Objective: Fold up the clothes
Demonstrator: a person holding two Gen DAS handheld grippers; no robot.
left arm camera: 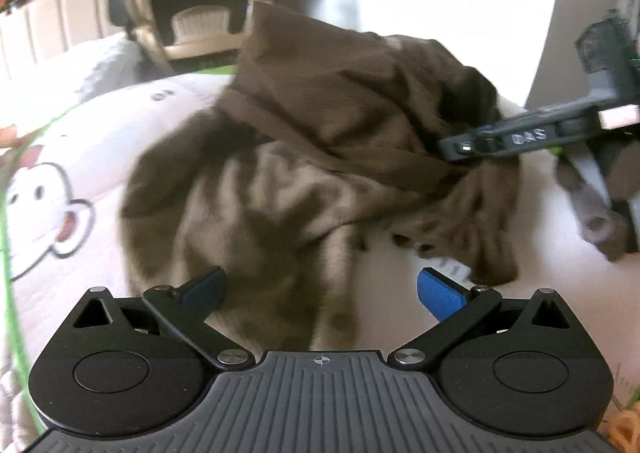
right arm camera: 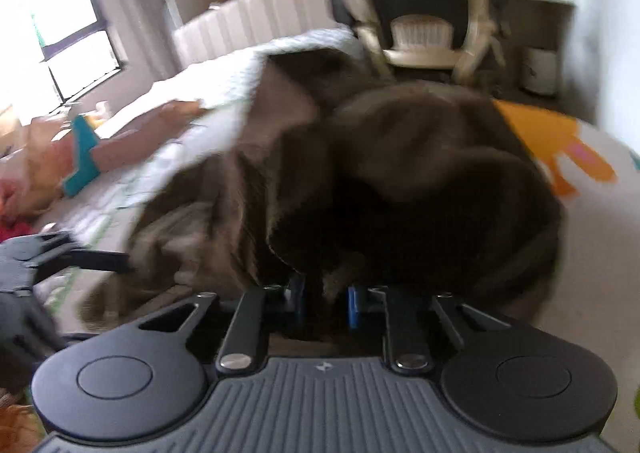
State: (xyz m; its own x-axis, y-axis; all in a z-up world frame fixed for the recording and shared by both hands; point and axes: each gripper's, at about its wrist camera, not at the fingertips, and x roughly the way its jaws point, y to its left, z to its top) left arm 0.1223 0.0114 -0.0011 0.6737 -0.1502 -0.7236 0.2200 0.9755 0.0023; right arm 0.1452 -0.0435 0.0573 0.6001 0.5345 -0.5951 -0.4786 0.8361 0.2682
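Observation:
A crumpled brown garment [left arm camera: 300,133] lies heaped on the bed; part of it is lifted. In the left wrist view my left gripper [left arm camera: 320,281] stands open, its blue-padded fingers spread wide just short of the garment's near edge, nothing between them. My right gripper [left arm camera: 452,145] comes in from the right and pinches an upper fold of the cloth. Seen from the right wrist, the right gripper [right arm camera: 326,293] is shut on the brown garment [right arm camera: 400,173], which bulges dark right over the fingers. The left gripper [right arm camera: 80,253] shows at the left edge, blurred.
The bed sheet [left arm camera: 52,205] is white with cartoon prints, orange ones at the right [right arm camera: 560,149]. A beige chair frame [right arm camera: 420,33] stands beyond the bed's far edge. A padded headboard [right arm camera: 260,17] and a window [right arm camera: 68,25] are at the left. A blurred teal object [right arm camera: 82,161] lies far left.

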